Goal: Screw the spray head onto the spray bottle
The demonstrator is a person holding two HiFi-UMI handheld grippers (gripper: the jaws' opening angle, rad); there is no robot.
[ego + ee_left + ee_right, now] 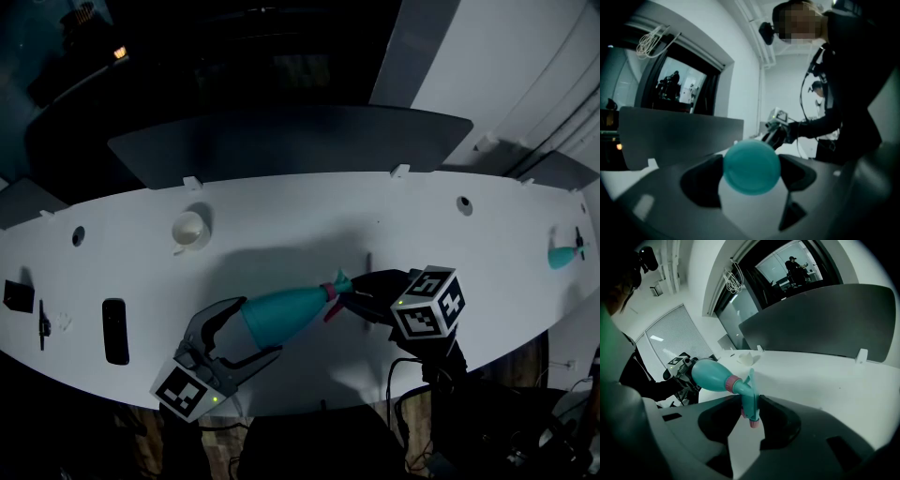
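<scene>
A teal spray bottle [281, 314] lies level above the white table's front, its wide base in my left gripper [246, 330], which is shut on it. In the left gripper view the round bottle base [752, 167] fills the space between both jaws. A teal spray head [339, 286] with a pink collar sits on the bottle's neck. My right gripper [364, 292] is shut on that spray head [750, 399], its jaws pressing the head's flat sides. The bottle body [710, 375] stretches away to the left gripper in the right gripper view.
On the white table [281, 206] stand a white cup [190, 230] at back left, a black remote [114, 330] and small dark parts [19, 296] at far left. A second teal bottle [564, 256] lies at far right. A grey screen [281, 141] runs behind.
</scene>
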